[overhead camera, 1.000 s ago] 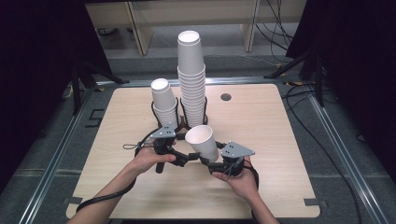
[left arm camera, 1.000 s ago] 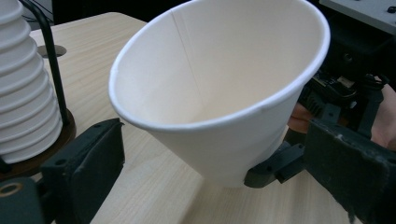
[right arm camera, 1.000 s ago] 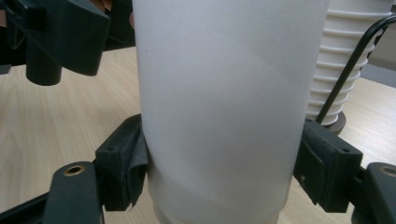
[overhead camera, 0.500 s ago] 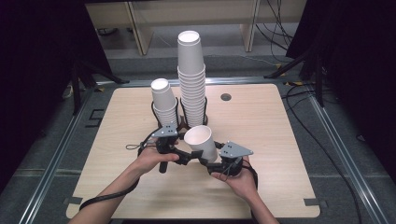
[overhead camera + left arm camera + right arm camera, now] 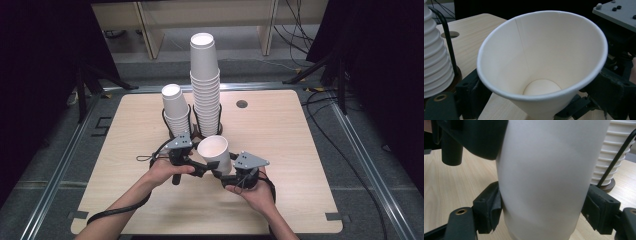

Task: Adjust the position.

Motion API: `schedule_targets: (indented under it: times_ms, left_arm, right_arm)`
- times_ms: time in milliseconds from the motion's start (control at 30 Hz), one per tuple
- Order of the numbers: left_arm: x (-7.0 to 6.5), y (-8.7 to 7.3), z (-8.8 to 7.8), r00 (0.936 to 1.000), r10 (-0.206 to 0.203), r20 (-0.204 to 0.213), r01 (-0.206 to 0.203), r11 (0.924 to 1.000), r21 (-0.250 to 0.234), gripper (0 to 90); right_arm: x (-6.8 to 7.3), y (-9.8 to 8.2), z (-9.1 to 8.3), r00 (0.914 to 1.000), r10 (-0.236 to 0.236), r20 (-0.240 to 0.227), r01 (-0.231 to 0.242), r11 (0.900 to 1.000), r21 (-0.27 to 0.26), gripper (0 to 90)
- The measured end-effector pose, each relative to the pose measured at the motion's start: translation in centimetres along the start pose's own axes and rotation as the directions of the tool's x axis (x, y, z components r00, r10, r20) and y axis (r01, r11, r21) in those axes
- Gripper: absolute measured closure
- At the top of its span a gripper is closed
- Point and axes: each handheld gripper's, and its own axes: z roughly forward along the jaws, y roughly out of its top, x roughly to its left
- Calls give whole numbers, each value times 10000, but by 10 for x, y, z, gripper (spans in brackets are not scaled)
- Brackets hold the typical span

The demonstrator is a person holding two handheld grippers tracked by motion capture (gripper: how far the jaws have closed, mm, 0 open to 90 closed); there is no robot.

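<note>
since the earlier frame, left gripper (image 5: 207,167) jaws have just been closing, with the paper cup (image 5: 215,154) between them; hands hardly shifted. cup sits low centre of the high view, tilted, mouth up and toward the left, above the table (image 5: 280,150). right gripper (image 5: 227,175) is clamped on the cup's lower wall, pads (image 5: 489,208) pressing both sides. whether the left pads touch the cup: cannot tell. two cup stacks (image 5: 205,85) stand just behind, upper centre.
</note>
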Motion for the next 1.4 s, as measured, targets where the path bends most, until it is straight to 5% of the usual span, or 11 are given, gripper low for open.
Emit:
schedule_targets:
  times_ms: [167,233,333,467,533,600,700,800,933,1167,1400]
  left_arm:
    - [-8,3,1,9918,1274,-26,-1273,9914,306,135]
    - [-12,4,2,9829,1841,69,-1842,9816,494,136]
    - [-18,6,1,9667,2547,236,-2558,9629,859,139]
    - [-18,7,0,9625,2682,399,-2708,9586,877,141]
    - [-18,6,-1,9559,2872,619,-2921,9516,959,144]
    - [-17,7,-1,9518,2995,669,-3053,9463,1069,144]
    - [-18,6,-1,9544,2833,947,-2921,9513,982,145]
    - [-19,7,-1,9484,2968,1120,-3082,9457,1032,147]
    - [-17,7,-2,9469,2949,1280,-3068,9478,863,145]
    - [-16,8,-5,9610,2267,1585,-2347,9715,334,130]
    - [-12,1,-21,9775,1923,871,-1922,9813,-94,73]
  right_arm:
    - [0,1,0,9997,-233,2,233,9996,188,190]
    - [1,1,2,9999,25,-145,-22,9998,217,151]
    - [1,2,-1,9990,-362,-271,368,9991,209,152]
    - [0,2,-5,9975,-409,-583,425,9988,254,152]
    - [0,1,-7,9913,-243,-1290,262,9996,128,154]
    - [0,2,-9,9924,-364,-1176,387,9991,174,153]
    - [-1,1,-11,9904,-432,-1311,444,9990,65,161]
    - [0,0,-10,9850,-353,-1691,360,9994,13,208]
    - [0,0,-11,9842,-386,-1730,378,9993,-78,226]
    - [1,1,-14,9832,-632,-1712,589,9978,-300,241]
    - [-4,-3,-22,9915,-282,-1268,205,9979,-615,244]
